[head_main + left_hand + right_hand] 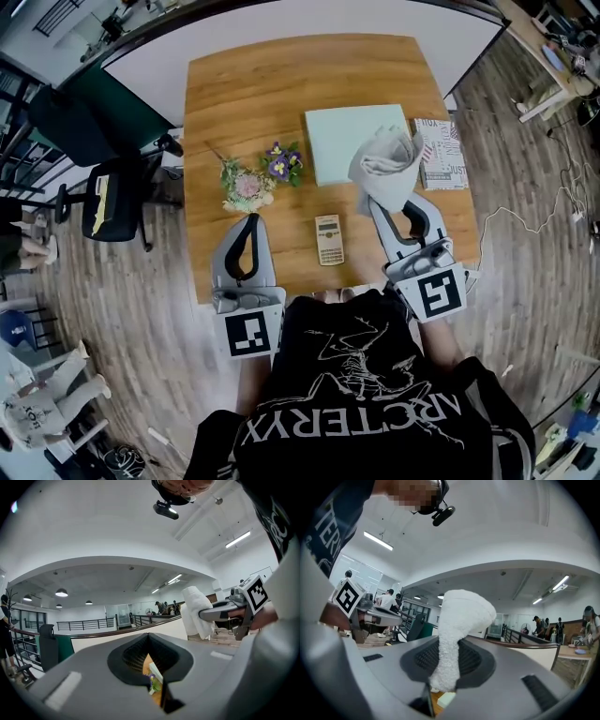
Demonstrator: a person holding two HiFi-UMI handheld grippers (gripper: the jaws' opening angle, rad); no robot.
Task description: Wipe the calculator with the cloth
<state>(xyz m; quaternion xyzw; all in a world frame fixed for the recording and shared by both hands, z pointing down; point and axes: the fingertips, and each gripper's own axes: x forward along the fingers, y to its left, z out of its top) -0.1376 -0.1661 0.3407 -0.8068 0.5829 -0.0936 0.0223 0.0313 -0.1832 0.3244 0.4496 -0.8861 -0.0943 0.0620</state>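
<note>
right claw (440, 686) — clamps cloth (461, 616) | left claw (156, 686) — closed, empty | calculator (329, 239) on table (244, 103)

The head camera looks steeply down on the left hand-held gripper (248, 221) and right hand-held gripper (392, 201); cameras close behind their jaws each glimpse the other.

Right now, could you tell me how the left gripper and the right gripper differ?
The right gripper is clamped on the white cloth, the left gripper shut on nothing. The right gripper reaches farther over the table, right of the calculator; the left gripper sits nearer its front edge, left of the calculator. Both are grey with marker cubes.
</note>
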